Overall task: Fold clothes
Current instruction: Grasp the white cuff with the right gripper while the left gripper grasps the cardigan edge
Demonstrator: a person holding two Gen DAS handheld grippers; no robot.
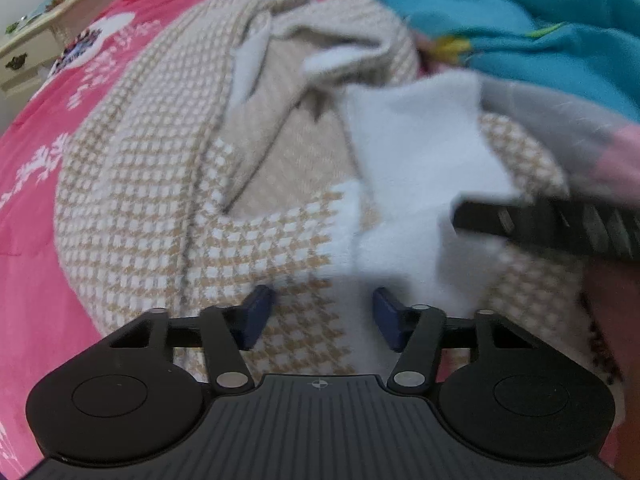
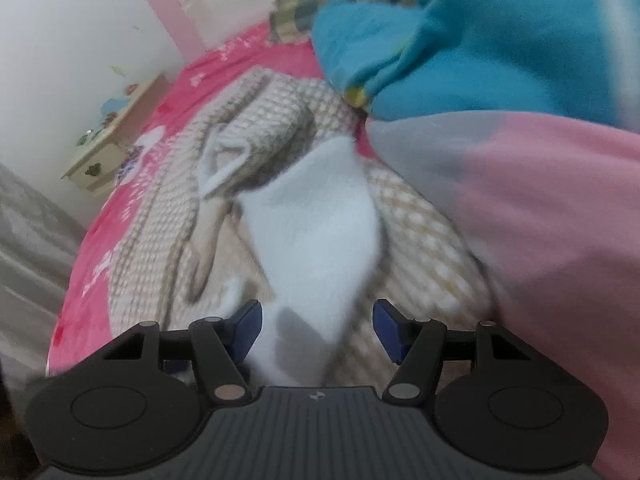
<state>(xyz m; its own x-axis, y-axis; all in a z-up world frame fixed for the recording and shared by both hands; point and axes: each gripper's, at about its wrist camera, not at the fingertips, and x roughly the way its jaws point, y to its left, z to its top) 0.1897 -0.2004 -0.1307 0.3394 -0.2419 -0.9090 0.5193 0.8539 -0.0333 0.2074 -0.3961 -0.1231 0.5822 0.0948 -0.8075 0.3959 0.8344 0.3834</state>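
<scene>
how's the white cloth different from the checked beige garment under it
The white cloth is plain; the checked beige garment is patterned. The white cloth is small and lies on top; the beige garment is far larger, spread over the pink bedding. Both are rumpled, not folded.

This is a bedroom in a home. A bed with a bright pink cover point(image 1: 36, 184) fills most of the view, and clothes lie on it: a tan and white checked top point(image 1: 140, 184), a blue one point(image 2: 500, 52) and a pink one point(image 2: 560, 220). Past the bed's far left corner stands a small cream cabinet point(image 2: 100, 160) by a white wall point(image 2: 72, 40).
</scene>
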